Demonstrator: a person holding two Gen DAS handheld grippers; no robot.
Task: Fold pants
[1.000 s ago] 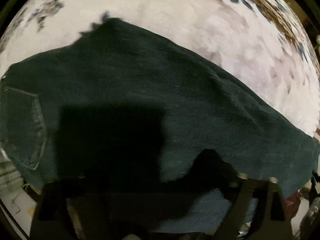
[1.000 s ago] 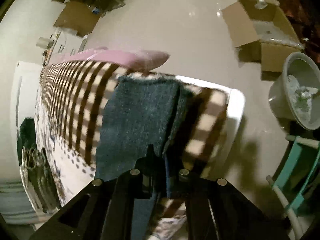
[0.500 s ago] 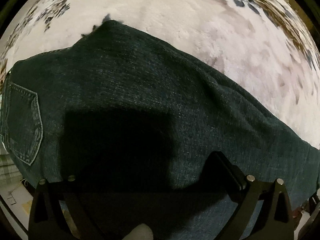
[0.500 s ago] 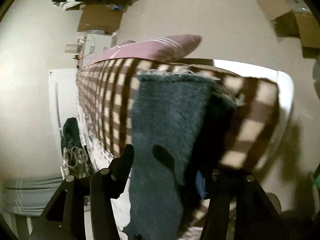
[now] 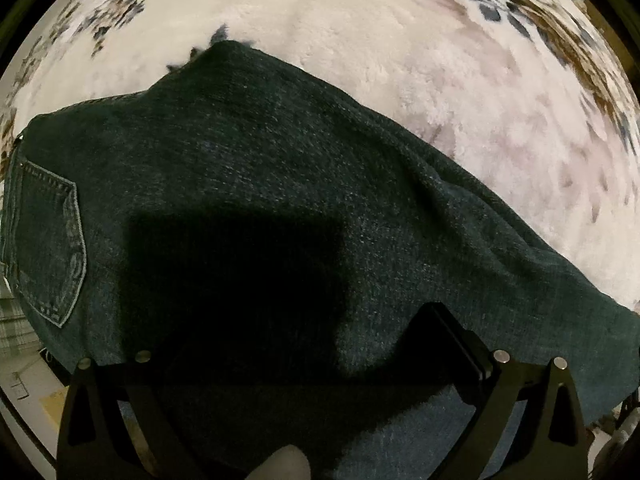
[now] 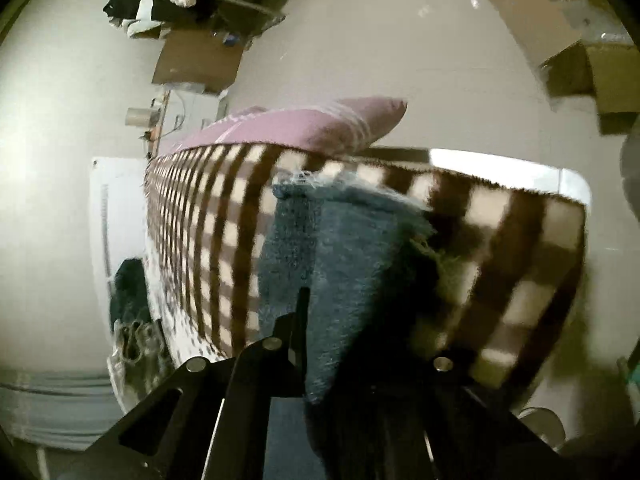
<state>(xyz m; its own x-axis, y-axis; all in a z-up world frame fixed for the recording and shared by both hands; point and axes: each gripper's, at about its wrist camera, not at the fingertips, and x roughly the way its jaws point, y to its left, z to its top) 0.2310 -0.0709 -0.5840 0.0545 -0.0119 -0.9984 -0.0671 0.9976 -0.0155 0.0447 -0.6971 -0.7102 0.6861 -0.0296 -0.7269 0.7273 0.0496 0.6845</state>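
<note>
Dark denim pants, coarse-woven, stretch lengthwise ahead of both tools over a fluffy blanket. Left tool spread wide, empty; right tool parted, legs between.

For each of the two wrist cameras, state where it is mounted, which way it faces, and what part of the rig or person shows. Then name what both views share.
Left wrist: on the left gripper, facing down at dark jeans spread on a fluffy blanket; both black fingers and a fingertip show.
Right wrist: on the right gripper, facing along the bed's checkered blanket toward a pink pillow and the floor; its black fingers show, wide apart around the jeans leg.
Shared: the jeans.
</note>
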